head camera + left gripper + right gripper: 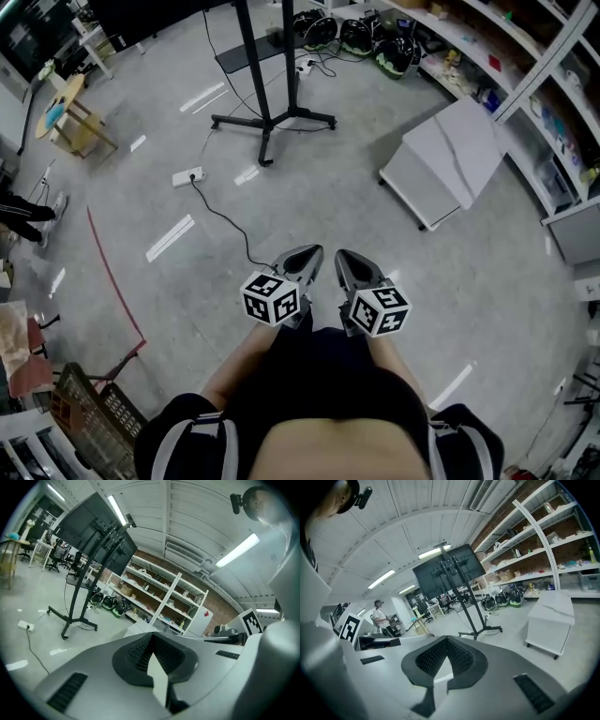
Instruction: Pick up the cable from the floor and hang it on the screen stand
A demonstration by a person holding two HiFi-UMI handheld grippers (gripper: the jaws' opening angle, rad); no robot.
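A thin black cable (220,217) snakes over the grey floor from a white power strip (187,176) toward my left gripper (314,251). In the left gripper view the same cable (36,654) trails from the strip (26,626). The black screen stand (272,117) rises at the back on a wheeled base, well beyond both grippers; it also shows as the stand (75,606) and the stand (471,609) carrying a dark screen. My left gripper (151,635) and right gripper (342,255) are held side by side close to the body, above the floor, both shut and empty. The right gripper (446,638) holds nothing.
A white wheeled cabinet (450,164) stands at the right before long shelves (525,56). Helmets (361,36) lie at the back. A wooden stool (75,117) and red floor tape (112,272) are at the left, a crate (94,412) at lower left. A person (379,613) stands far off.
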